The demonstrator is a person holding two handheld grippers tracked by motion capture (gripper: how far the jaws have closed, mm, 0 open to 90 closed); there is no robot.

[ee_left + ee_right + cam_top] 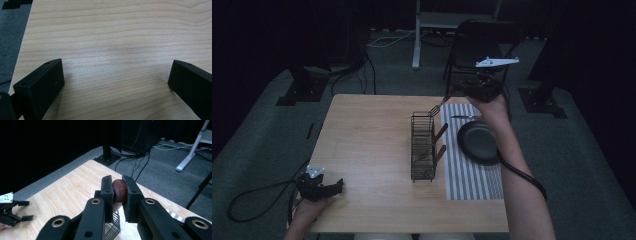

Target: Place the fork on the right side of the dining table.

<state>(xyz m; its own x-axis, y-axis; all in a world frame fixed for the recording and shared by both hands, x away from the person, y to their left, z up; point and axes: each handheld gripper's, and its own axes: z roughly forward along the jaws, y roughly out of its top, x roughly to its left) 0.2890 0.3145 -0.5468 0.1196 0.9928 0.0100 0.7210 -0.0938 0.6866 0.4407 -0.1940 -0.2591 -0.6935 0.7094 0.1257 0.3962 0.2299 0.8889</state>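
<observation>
My right gripper (pixel 460 90) is raised over the far side of the wooden table (pixel 367 145), shut on the brown wooden handle of a fork (pixel 439 106). The fork slants down to the left, its tines just above the top of a black wire rack (pixel 422 147). In the right gripper view the two black jaws clamp the rounded handle end (pixel 120 191), with the rack (pixel 112 227) below. Two more wooden handles (pixel 440 133) stick out of the rack. My left gripper (pixel 337 186) rests at the table's front left corner, open, with bare wood (pixel 112 37) between its fingers (pixel 42 85).
A striped placemat (pixel 472 175) lies right of the rack and carries a dark round plate (pixel 477 142) and a knife (pixel 464 117). A dark chair (pixel 477 45) stands behind the table. Cables and stand bases lie on the grey floor around it.
</observation>
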